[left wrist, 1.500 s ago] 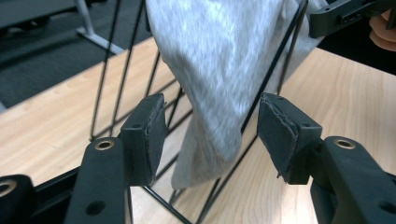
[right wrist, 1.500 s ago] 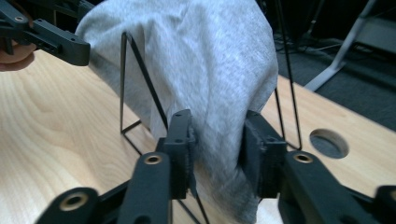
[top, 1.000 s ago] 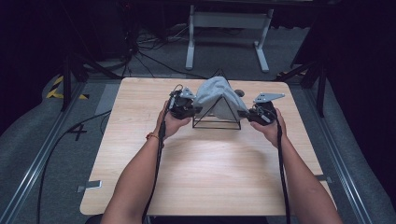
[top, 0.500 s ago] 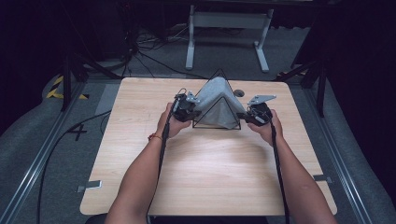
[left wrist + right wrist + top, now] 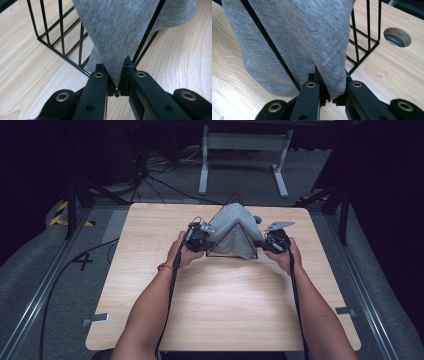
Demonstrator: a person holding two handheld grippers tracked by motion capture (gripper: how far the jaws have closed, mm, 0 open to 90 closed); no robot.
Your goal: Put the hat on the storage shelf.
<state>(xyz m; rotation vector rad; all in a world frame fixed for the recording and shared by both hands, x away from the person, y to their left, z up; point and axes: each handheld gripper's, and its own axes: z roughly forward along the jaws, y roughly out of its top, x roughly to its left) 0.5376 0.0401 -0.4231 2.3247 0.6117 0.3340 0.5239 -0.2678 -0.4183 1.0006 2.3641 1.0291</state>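
Light wooden table (image 5: 220, 305) with rounded corners, standing on grey floor (image 5: 45, 270). Near half bare. At far centre, black wire rack (image 5: 231, 251) with triangular ends resting directly on the wood, draped in grey cloth (image 5: 231, 222). Just beside the rack's far right corner, a round hole (image 5: 397, 37) cut through the tabletop.

Black claw (image 5: 116, 75) with brass screws, trailing cable
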